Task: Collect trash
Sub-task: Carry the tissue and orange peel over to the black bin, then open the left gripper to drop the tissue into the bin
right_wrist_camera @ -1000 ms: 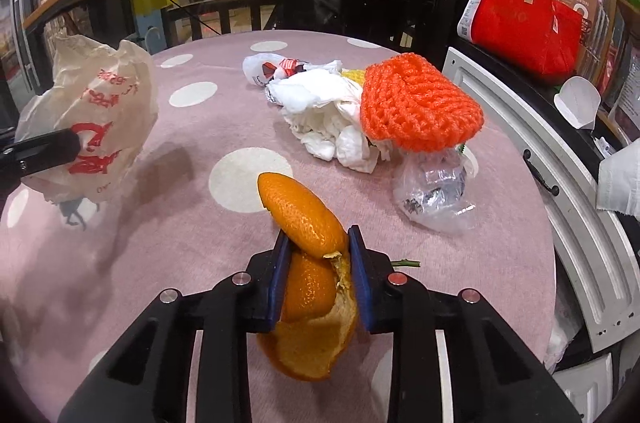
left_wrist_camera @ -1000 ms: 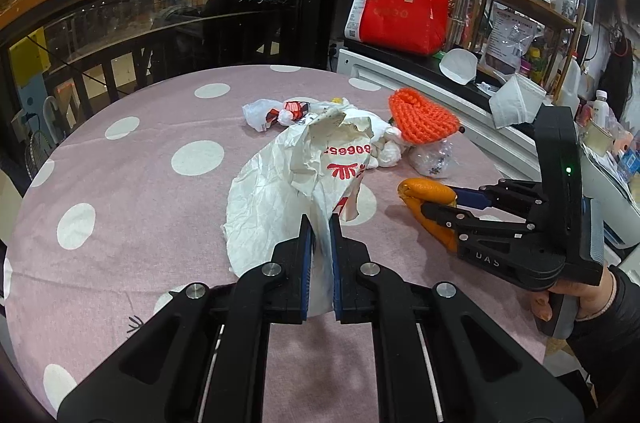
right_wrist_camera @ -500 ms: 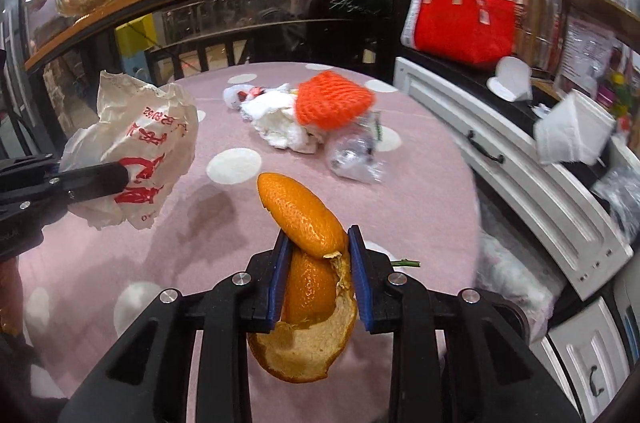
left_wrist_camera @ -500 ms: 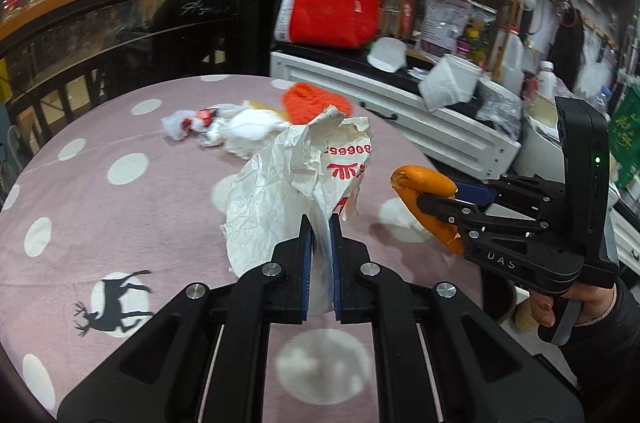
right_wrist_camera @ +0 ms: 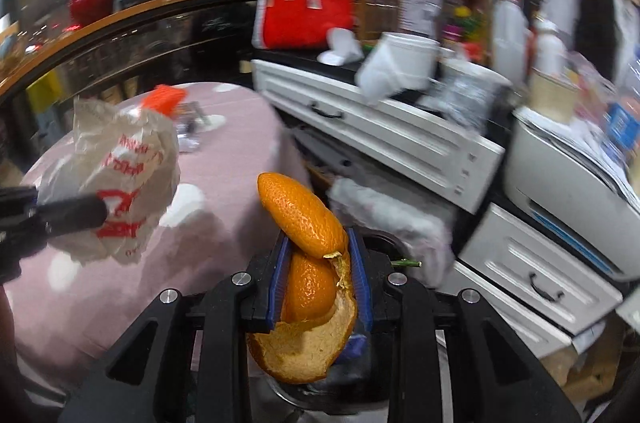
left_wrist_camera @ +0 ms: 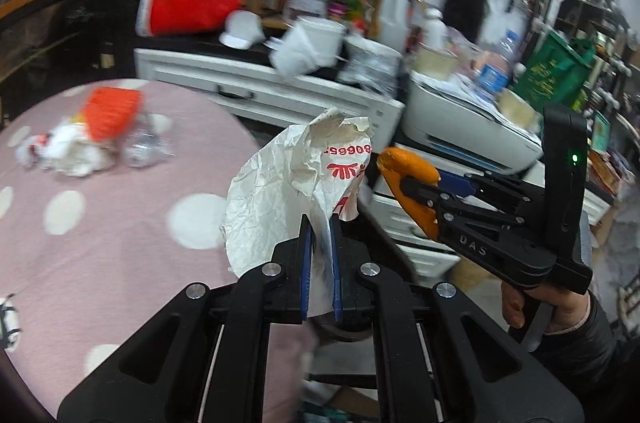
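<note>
I am holding a crumpled white paper bag (left_wrist_camera: 288,179) with red print in my left gripper (left_wrist_camera: 320,263); its jaws are standing nearly shut, pinching the bag's lower edge, and the bag is hanging in the air past the rim of the pink polka-dot table (left_wrist_camera: 100,223). My right gripper (right_wrist_camera: 320,279) is clamping an orange peel (right_wrist_camera: 308,223) between narrowly parted blue pads, the peel sticking up above them. I am seeing the remaining trash pile (left_wrist_camera: 92,139), an orange net, white tissues and clear plastic, lying on the table, well apart from both grippers.
</note>
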`<action>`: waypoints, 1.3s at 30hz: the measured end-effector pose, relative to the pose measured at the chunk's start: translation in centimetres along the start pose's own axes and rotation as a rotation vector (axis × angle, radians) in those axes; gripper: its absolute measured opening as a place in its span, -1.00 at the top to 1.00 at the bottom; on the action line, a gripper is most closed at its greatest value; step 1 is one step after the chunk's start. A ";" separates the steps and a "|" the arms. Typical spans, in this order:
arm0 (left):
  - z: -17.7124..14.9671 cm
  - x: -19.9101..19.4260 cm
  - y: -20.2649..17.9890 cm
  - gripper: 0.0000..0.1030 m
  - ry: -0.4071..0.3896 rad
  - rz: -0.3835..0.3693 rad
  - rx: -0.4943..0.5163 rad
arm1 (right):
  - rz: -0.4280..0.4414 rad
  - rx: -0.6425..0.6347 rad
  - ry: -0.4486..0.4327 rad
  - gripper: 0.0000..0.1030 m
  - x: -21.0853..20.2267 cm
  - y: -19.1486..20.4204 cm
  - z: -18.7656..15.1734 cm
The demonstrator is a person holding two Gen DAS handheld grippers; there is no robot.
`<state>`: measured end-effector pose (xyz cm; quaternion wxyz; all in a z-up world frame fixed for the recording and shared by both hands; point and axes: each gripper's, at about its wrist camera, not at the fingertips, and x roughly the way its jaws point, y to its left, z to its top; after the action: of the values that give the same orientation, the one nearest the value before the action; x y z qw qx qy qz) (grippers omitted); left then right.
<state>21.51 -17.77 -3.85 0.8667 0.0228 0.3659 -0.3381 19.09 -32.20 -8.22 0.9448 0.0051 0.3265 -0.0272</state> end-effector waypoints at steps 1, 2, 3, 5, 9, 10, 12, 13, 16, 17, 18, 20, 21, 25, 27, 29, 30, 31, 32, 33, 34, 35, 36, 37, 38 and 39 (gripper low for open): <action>0.0 1.1 -0.9 0.83 0.020 -0.025 0.007 | -0.021 0.019 0.001 0.45 -0.3 -1.0 -0.4; 0.0 2.1 -1.8 0.83 0.037 -0.043 0.016 | -0.049 0.040 0.001 0.45 -0.7 -2.2 -1.0; 0.0 3.1 -2.5 0.83 0.055 -0.057 0.026 | -0.074 0.055 0.002 0.45 -0.9 -3.1 -1.5; -0.4 5.6 -4.2 0.83 0.105 -0.094 0.040 | -0.120 0.088 0.013 0.45 -1.4 -5.0 -2.5; -1.4 10.1 -6.1 0.83 0.191 -0.124 0.048 | -0.175 0.138 0.038 0.45 -2.2 -7.7 -4.7; -1.6 11.0 -6.4 0.83 0.208 -0.122 0.050 | -0.188 0.140 0.040 0.45 -2.3 -8.0 -5.0; -2.2 13.3 -7.0 0.83 0.246 -0.110 0.061 | -0.212 0.146 0.043 0.45 -2.7 -8.7 -5.7; -2.4 14.2 -7.2 0.83 0.265 -0.110 0.066 | -0.217 0.153 0.042 0.45 -2.8 -9.1 -5.9; -3.1 16.8 -7.9 0.83 0.332 -0.126 0.065 | -0.224 0.186 0.035 0.45 -3.3 -10.1 -6.6; -3.4 17.7 -8.3 0.83 0.351 -0.127 0.074 | -0.227 0.194 0.034 0.45 -3.5 -10.4 -6.8; -3.8 18.4 -8.6 0.83 0.369 -0.122 0.090 | -0.229 0.203 0.033 0.45 -3.5 -10.7 -6.8; -4.4 19.5 -9.3 0.83 0.395 -0.111 0.122 | -0.234 0.220 0.028 0.45 -3.8 -11.3 -7.1; -4.7 20.3 -9.6 0.83 0.416 -0.102 0.136 | -0.236 0.225 0.025 0.45 -4.0 -11.6 -7.1; -5.4 22.1 -9.3 0.68 0.503 -0.070 0.135 | -0.249 0.247 0.015 0.45 -4.5 -12.5 -7.2; -5.3 22.4 -8.6 -0.22 0.508 -0.058 0.105 | -0.252 0.259 0.014 0.45 -4.5 -12.9 -7.4; -5.3 22.3 -8.1 -0.56 0.492 -0.073 0.074 | -0.250 0.265 0.015 0.45 -4.5 -13.1 -7.5; -5.3 22.0 -7.9 -0.56 0.482 -0.076 0.065 | -0.250 0.266 0.017 0.45 -4.5 -13.1 -7.5; -5.3 21.9 -7.9 -0.56 0.484 -0.075 0.069 | -0.250 0.266 0.019 0.45 -4.4 -13.2 -7.6; -5.3 21.8 -8.0 -0.56 0.486 -0.072 0.077 | -0.247 0.266 0.023 0.45 -4.2 -13.2 -7.6; -5.2 21.6 -8.1 -0.56 0.483 -0.068 0.085 | -0.246 0.266 0.027 0.45 -4.1 -13.1 -7.6; -5.2 21.4 -8.1 -0.56 0.479 -0.067 0.090 | -0.243 0.264 0.030 0.45 -4.0 -13.0 -7.6; -5.1 21.1 -8.1 -0.56 0.474 -0.067 0.095 | -0.237 0.260 0.035 0.45 -3.7 -12.8 -7.7; -5.0 20.9 -8.2 -0.56 0.469 -0.065 0.097 | -0.233 0.258 0.039 0.45 -3.5 -12.7 -7.7; -4.8 20.6 -8.3 -0.57 0.461 -0.065 0.098 | -0.228 0.256 0.044 0.45 -3.3 -12.6 -7.7; -4.7 20.1 -8.3 -0.57 0.452 -0.067 0.101 | -0.218 0.255 0.054 0.45 -2.9 -12.5 -7.9; -4.5 19.5 -8.4 -0.57 0.437 -0.066 0.106 | -0.210 0.255 0.061 0.45 -2.5 -12.5 -7.9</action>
<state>23.50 -34.02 -18.00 0.7529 0.1290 0.5274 -0.3719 11.55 -44.33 -12.79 0.9180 0.0916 0.3478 -0.1670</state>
